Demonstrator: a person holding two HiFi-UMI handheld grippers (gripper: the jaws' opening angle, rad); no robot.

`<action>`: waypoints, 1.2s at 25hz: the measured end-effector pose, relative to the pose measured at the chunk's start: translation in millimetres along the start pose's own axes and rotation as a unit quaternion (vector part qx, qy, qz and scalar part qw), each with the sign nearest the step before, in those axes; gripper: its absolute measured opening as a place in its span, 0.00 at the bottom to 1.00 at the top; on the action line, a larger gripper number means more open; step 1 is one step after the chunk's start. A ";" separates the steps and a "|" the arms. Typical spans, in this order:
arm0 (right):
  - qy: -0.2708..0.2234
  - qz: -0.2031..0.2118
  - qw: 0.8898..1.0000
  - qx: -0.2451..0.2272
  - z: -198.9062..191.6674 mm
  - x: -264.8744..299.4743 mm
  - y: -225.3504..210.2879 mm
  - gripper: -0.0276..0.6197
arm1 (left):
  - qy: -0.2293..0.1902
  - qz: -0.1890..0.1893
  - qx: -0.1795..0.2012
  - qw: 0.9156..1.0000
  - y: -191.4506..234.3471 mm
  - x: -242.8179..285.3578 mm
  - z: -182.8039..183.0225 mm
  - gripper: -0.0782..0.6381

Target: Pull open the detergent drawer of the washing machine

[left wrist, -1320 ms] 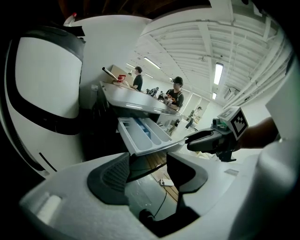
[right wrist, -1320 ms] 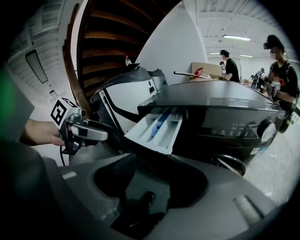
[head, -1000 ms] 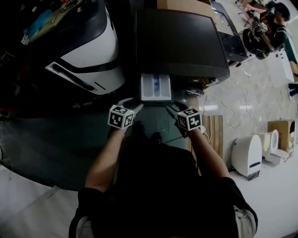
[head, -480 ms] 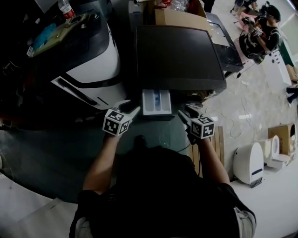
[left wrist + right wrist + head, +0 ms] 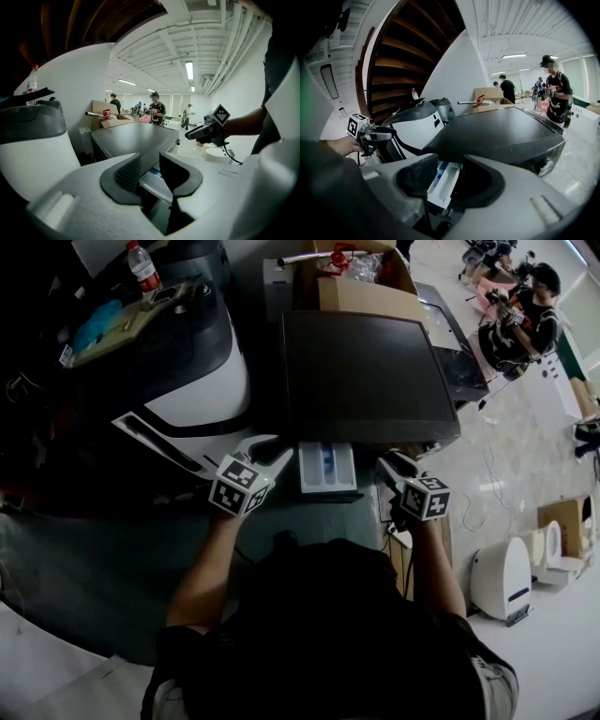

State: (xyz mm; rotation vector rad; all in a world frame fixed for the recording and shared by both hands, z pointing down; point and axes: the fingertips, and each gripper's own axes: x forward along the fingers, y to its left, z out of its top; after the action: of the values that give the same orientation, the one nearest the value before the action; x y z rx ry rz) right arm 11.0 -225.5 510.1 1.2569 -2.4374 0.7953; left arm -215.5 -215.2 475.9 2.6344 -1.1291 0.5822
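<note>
Left of the washing machine (image 5: 361,371) stands a white, rounded appliance (image 5: 202,381) with a water bottle (image 5: 142,266) on top. The left gripper (image 5: 272,448) hangs at the washing machine's front left corner, just beside the detergent drawer (image 5: 327,467). Its jaws have just been closing and stand partly apart, with nothing between the pads. The drawer is pulled out of the washing machine's front, toward its left side, with its white and blue compartments showing. The right gripper (image 5: 389,463) is at the front too, just right of the drawer. Its jaws have just been closing a little but are wide apart and hold nothing. A cardboard box (image 5: 361,292) sits behind the washing machine, and a person (image 5: 525,320) stands well off to its right.
</note>
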 end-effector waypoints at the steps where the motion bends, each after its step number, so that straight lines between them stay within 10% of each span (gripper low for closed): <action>1: -0.010 -0.003 1.000 -0.001 8.0 0.8 -0.3 0.30 | -0.004 -0.002 0.004 1.000 3.6 -0.1 4.9 0.29; 30: -0.072 0.104 0.986 -0.110 116.7 -35.4 -112.1 0.05 | -0.102 0.089 -0.043 0.990 -53.2 122.2 150.7 0.13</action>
State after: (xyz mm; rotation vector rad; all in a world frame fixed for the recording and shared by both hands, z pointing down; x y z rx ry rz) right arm 122.7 -323.6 437.1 1.0236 -2.7184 0.4805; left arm -59.2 -309.8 391.8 2.5830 -1.4260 0.2902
